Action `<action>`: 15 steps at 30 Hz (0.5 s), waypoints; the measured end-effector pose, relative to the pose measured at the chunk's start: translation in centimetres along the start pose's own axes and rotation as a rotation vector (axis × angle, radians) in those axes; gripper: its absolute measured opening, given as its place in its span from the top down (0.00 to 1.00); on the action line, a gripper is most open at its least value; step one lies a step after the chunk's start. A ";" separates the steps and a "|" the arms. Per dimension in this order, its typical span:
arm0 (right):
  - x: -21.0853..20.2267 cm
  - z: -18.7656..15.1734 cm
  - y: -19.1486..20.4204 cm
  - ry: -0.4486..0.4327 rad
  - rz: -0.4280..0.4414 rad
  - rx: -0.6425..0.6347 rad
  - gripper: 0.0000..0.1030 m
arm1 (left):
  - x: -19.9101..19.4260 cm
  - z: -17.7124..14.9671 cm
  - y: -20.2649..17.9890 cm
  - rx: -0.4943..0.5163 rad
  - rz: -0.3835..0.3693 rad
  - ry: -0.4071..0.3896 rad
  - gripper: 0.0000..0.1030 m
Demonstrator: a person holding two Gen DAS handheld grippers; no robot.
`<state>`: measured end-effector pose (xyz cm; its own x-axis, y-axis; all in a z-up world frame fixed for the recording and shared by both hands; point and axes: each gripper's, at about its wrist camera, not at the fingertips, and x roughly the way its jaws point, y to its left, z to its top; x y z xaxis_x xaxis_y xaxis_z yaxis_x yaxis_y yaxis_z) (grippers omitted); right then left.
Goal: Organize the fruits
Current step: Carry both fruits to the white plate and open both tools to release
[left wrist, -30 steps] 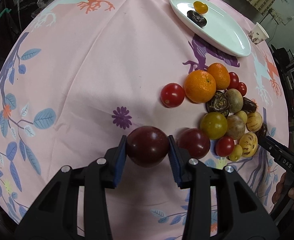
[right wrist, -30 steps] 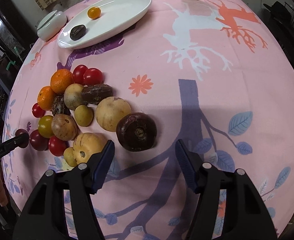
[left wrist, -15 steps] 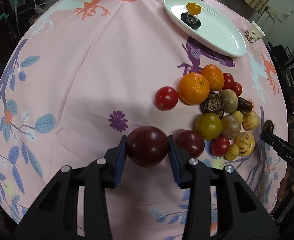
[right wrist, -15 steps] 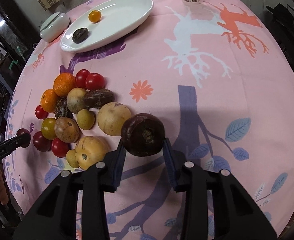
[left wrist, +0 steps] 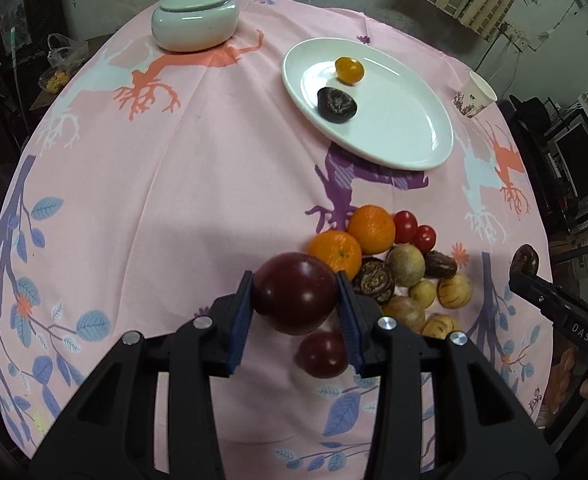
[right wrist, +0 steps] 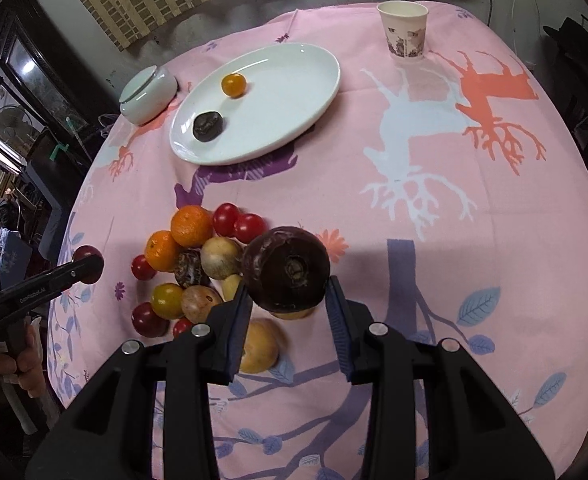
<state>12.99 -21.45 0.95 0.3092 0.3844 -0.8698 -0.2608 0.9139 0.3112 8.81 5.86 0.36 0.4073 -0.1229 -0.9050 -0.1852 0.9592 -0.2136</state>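
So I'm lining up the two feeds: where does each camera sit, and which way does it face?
Left wrist: on the left gripper, facing forward over the dark red fruit in its jaws toward the white plate; the right gripper shows at right.
Right wrist: on the right gripper, jaws holding the dark purple fruit, facing the plate; the left gripper and hand show at left.
Shared: plate, fruit pile, paper cup.

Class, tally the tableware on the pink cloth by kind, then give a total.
white oval plate: 1
lidded white jar: 1
paper cup: 1
Total: 3
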 end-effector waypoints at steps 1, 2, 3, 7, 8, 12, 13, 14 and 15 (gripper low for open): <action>0.1 0.7 0.3 -0.006 0.004 -0.009 0.63 | 0.1 0.6 -0.4 0.011 -0.003 -0.006 0.61; 0.3 1.4 0.5 -0.009 0.008 -0.016 0.63 | 0.2 1.3 -0.9 0.025 -0.005 -0.013 0.61; 0.4 2.0 0.6 -0.013 0.012 -0.022 0.63 | 0.4 2.1 -1.4 0.034 -0.011 -0.016 0.61; 1.8 5.5 1.4 -0.036 0.021 -0.050 0.63 | 1.5 5.4 -3.2 0.068 -0.029 -0.035 0.61; 2.2 6.3 1.5 -0.041 0.026 -0.056 0.63 | 2.0 6.5 -3.7 0.079 -0.025 -0.043 0.61; 4.5 9.7 2.2 -0.041 0.028 -0.095 0.63 | 4.1 9.8 -5.1 0.094 -0.036 -0.050 0.61; 5.2 10.5 2.3 -0.038 0.029 -0.104 0.63 | 4.8 10.6 -5.4 0.101 -0.036 -0.049 0.61; 5.9 11.2 2.4 -0.037 0.028 -0.110 0.63 | 5.5 11.1 -5.6 0.103 -0.039 -0.046 0.61; 6.5 11.7 2.4 -0.034 0.024 -0.116 0.63 | 6.2 11.7 -5.9 0.106 -0.041 -0.040 0.61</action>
<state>25.08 -15.23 0.49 0.3320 0.4117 -0.8487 -0.3717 0.8840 0.2834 22.93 2.44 0.32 0.4486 -0.1542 -0.8803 -0.0733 0.9753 -0.2082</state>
